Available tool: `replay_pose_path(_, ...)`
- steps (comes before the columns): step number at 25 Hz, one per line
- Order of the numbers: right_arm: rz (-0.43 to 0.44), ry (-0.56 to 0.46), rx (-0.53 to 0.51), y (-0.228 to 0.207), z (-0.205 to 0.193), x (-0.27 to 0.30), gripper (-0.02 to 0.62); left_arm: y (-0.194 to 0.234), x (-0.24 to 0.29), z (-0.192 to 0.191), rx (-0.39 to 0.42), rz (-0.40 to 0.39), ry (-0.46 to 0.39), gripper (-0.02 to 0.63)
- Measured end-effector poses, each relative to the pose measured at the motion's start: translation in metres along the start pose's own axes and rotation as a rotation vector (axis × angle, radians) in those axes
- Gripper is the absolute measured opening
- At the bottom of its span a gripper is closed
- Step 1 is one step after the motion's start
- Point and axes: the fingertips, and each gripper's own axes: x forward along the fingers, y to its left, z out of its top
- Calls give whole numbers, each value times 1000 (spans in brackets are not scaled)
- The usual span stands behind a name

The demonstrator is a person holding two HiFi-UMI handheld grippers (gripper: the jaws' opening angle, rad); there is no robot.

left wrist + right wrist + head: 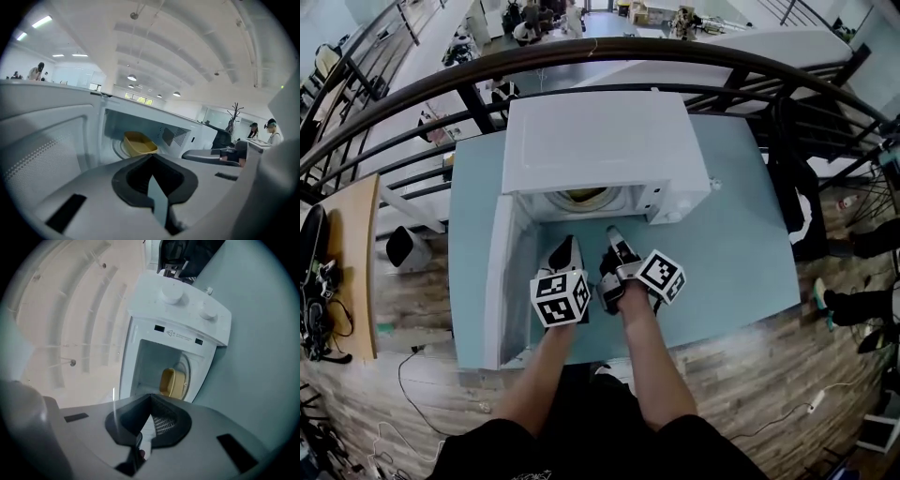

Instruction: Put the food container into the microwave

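The white microwave [600,141] stands on a teal table [731,253], its door [502,281] swung open to the left. A yellow food container [581,197] sits inside on the turntable; it also shows in the left gripper view [138,143] and the right gripper view [169,382]. My left gripper [565,253] hovers just in front of the opening, jaws shut and empty [151,158]. Beside it my right gripper [614,236] points at the cavity, rolled sideways, also shut with nothing in it [150,396].
A dark curved railing [609,52] runs behind the table. A wooden bench [352,262] with a black bag stands at the left. Two knobs [172,295] sit on the microwave's control panel. People's legs and shoes [853,300] are at the right on the wooden floor.
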Motion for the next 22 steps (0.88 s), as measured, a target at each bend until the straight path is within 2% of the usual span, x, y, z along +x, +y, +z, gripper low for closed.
replay_pose_path(22,118,4,-115,59,-50,-148,6,-56,-149,-15,46,-43,-120,5)
